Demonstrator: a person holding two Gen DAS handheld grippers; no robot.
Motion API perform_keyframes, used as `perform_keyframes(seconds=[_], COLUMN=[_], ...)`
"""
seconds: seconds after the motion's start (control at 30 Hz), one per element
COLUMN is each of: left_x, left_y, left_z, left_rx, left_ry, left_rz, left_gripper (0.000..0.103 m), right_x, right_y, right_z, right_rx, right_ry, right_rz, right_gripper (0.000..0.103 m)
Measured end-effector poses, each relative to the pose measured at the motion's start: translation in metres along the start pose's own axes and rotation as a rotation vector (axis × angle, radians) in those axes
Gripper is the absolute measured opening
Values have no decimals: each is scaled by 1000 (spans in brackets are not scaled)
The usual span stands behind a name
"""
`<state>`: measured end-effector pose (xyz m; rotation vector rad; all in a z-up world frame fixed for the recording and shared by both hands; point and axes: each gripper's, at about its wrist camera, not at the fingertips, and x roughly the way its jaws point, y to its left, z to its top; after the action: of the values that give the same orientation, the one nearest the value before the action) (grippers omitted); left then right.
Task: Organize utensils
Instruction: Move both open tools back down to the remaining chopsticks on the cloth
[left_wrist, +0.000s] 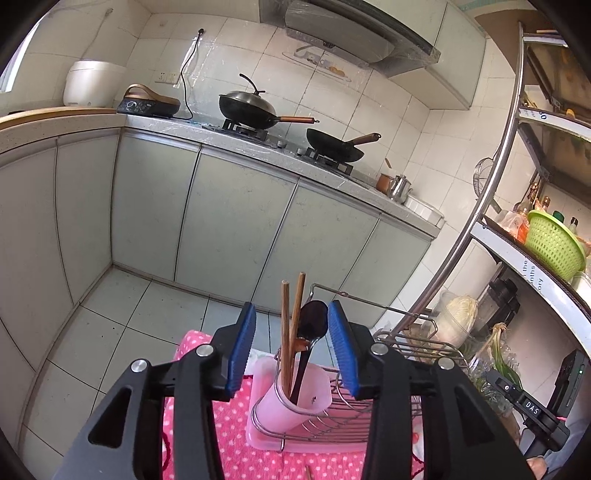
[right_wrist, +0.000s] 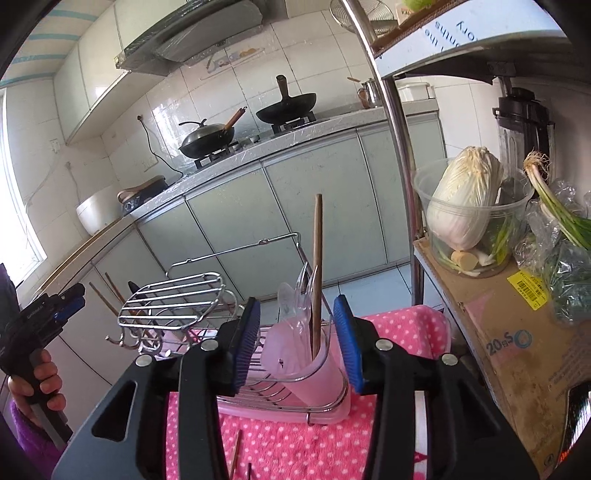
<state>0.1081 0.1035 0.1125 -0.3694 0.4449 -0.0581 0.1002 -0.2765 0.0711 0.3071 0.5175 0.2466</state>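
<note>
Both grippers same build: left gripper (left_wrist: 291, 347) and right gripper (right_wrist: 297, 341) have black angular arms with triangular cutouts, round silver screws, ribbed blue pads (left_wrist: 242, 350); person's hand (right_wrist: 37, 384) shows a purple sleeve (right_wrist: 33, 439).

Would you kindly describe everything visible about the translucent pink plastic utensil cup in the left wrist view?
The translucent pink plastic utensil cup stands tilted in a wire ring at the end of the chrome wire dish rack. It holds two wooden chopsticks and a dark brown spoon, bowl up. The blue pads flank the utensils without touching them.
</note>
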Motion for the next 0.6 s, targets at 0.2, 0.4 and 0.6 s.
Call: perform_keyframes(seconds=[0.2,0.4,0.6], left_x=[-27,-32,-11], left_y=[2,1,-4], left_z=[-19,-51,-91], left_rx=[5,20,43], left_ry=[32,138,282], left_rz=[-18,-42,-40], left_gripper=[40,40,40], right_x=[-15,-5,9], right_y=[2,-3,-4], right_z=[-29,-65,-98], right_rx=[2,25,59], right_ry=[46,182,308], right_rz=[7,18,43], right_gripper=[42,42,42])
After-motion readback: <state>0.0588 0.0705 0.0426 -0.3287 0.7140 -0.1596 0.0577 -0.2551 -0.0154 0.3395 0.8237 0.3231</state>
